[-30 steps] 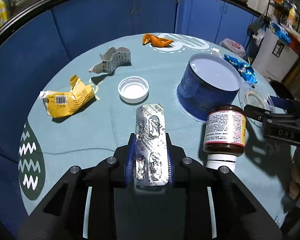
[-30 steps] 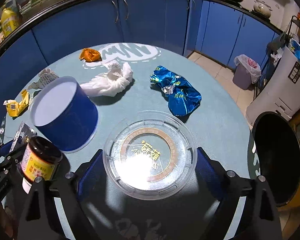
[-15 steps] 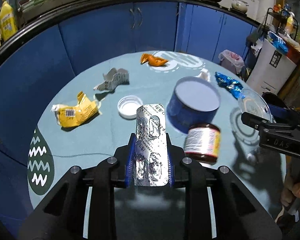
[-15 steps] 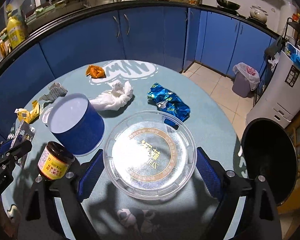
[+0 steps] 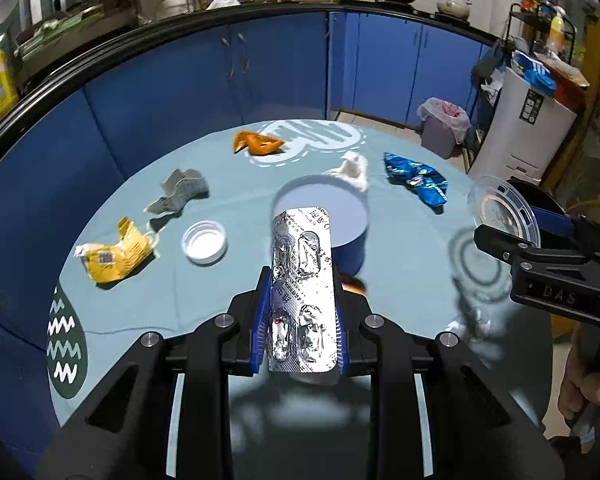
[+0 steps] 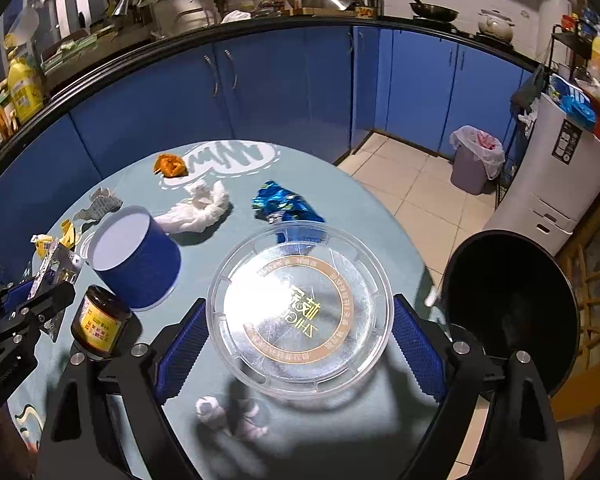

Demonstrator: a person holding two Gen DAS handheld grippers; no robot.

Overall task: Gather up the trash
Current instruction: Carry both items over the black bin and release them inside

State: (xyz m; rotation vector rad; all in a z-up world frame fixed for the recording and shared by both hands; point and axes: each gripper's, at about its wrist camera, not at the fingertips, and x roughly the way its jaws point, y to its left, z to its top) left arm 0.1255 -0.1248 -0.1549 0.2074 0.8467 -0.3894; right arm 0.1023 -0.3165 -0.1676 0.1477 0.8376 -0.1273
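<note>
Left wrist view: my left hand-held gripper clamps an empty foil blister pack, lifted above the bench so I can carry it off. Right view: my right hand-held gripper pinches a clear plastic lid by its rim. Only this view shows the whole black trash bin beside the bench, probably the goal. Farther lie wrappers and a tissue.
</note>
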